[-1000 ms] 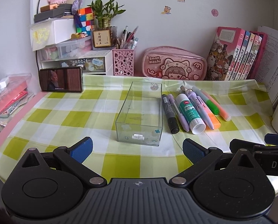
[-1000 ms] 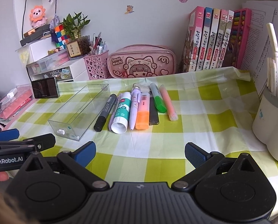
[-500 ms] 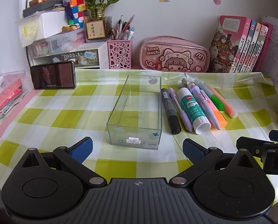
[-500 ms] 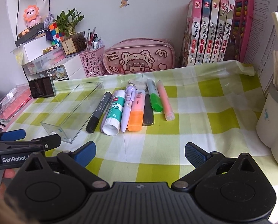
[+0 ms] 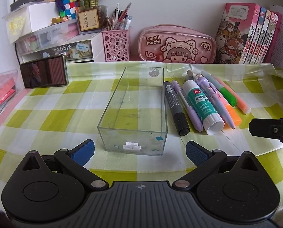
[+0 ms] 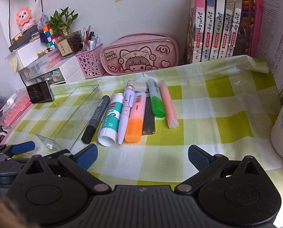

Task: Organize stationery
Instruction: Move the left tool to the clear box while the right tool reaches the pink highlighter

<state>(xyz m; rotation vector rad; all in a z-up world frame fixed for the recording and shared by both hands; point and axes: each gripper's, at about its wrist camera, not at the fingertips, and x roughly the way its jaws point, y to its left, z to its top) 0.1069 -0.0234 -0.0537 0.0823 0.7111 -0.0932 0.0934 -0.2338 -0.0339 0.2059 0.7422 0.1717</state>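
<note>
Stationery row just beyond wide-spread right tongs, untouched.

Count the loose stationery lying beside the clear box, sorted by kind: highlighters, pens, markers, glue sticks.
Highlighters: 3
Pens: 2
Black marker: 1
Glue stick: 1
Total: 7

We are counting one clear box, one black marker, one glue stick, two purple pens, three highlighters, five books at upper right, one pink pouch.
</note>
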